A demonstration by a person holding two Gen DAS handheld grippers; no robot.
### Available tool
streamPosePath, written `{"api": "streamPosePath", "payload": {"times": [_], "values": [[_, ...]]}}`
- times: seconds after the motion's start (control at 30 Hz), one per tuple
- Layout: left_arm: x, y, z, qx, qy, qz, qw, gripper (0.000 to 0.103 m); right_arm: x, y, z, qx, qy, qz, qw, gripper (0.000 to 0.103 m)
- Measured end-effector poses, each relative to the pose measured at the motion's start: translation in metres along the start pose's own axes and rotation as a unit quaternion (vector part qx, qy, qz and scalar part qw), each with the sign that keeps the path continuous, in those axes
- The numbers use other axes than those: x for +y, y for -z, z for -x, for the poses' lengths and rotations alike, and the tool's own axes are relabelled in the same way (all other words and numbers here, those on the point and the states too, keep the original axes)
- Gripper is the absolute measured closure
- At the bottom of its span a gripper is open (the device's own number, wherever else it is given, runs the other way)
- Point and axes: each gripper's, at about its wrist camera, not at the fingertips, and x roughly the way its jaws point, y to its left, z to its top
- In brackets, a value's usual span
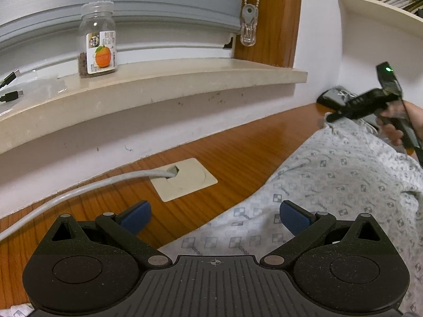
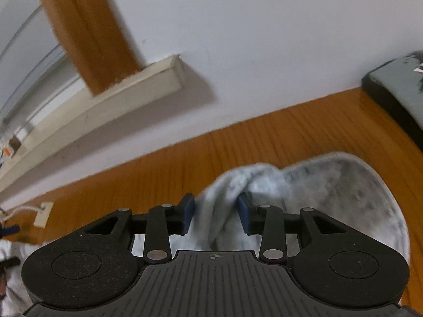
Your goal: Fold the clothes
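So, nearest in the left wrist view, the left gripper (image 1: 215, 218) is seen with its blue-padded jaws spread wide and nothing pinched between them; it's held over the near edge of a pale cotton garment with a small grey checked print (image 1: 343, 185). That garment is spread across the right half of the orange-brown wooden desk (image 1: 224, 153), bunched up toward the far right.

A bit further out, a beige square cable plate (image 1: 185, 179) is set into the desk, with a grey cable (image 1: 79, 190) fed into it from the left.

At the far right end of the cloth, the right gripper (image 2: 215, 211) is gripped by a person's hand (image 1: 396, 126). In its own blurry view, a ridge of the fabric is caught between the blue pads, but the jaws are parted a little and the right pad isn't clearly pressed on it, so it looks loose rather than pinched.

Beyond that, a flat dark grey object (image 2: 396, 92) is laid against the white wall. On the cream stone windowsill (image 1: 158, 84) at the far left, a clear glass jar with an orange-fruit label (image 1: 97, 39) is stood upright.
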Motion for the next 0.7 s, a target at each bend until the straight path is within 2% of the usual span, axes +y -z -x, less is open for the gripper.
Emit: {"api": "streamPosePath", "payload": {"times": [0.03,0.07,0.17,0.27,0.33,0.4,0.5,0.57,0.7], "values": [[0.0,0.0,0.0,0.001,0.001,0.001,1.0,0.0,-0.002,-0.004,-0.002,-0.006,-0.007,-0.004,1.0,0.096],[0.001,0.0,0.0,0.002,0.002,0.002,1.0,0.0,-0.003,-0.009,-0.003,-0.012,-0.014,-0.009,1.0,0.097],[0.002,0.0,-0.001,0.005,0.002,0.006,1.0,0.0,-0.011,-0.024,0.008,-0.07,-0.034,-0.028,0.997,0.097],[0.001,0.0,-0.001,0.008,0.001,0.009,0.9999,0.0,-0.022,-0.026,0.01,-0.09,-0.017,-0.051,0.994,0.095],[0.001,0.0,-0.001,0.008,-0.001,0.01,0.9999,0.0,-0.03,-0.022,0.006,-0.078,-0.004,-0.054,0.996,0.095],[0.001,0.0,0.0,0.009,-0.003,0.009,0.9999,0.0,-0.038,-0.018,0.009,-0.083,0.011,-0.06,0.995,0.095],[-0.001,0.0,0.0,0.009,-0.005,0.005,0.9999,0.0,-0.058,-0.015,0.029,-0.121,0.041,-0.088,0.988,0.098],[-0.001,0.0,0.0,0.009,-0.005,0.004,0.9999,0.0,-0.067,-0.014,0.036,-0.115,0.041,-0.094,0.988,0.098],[-0.001,0.0,0.0,0.01,-0.006,0.004,0.9999,0.0,-0.06,-0.006,0.042,-0.087,-0.009,-0.074,0.993,0.092]]}}
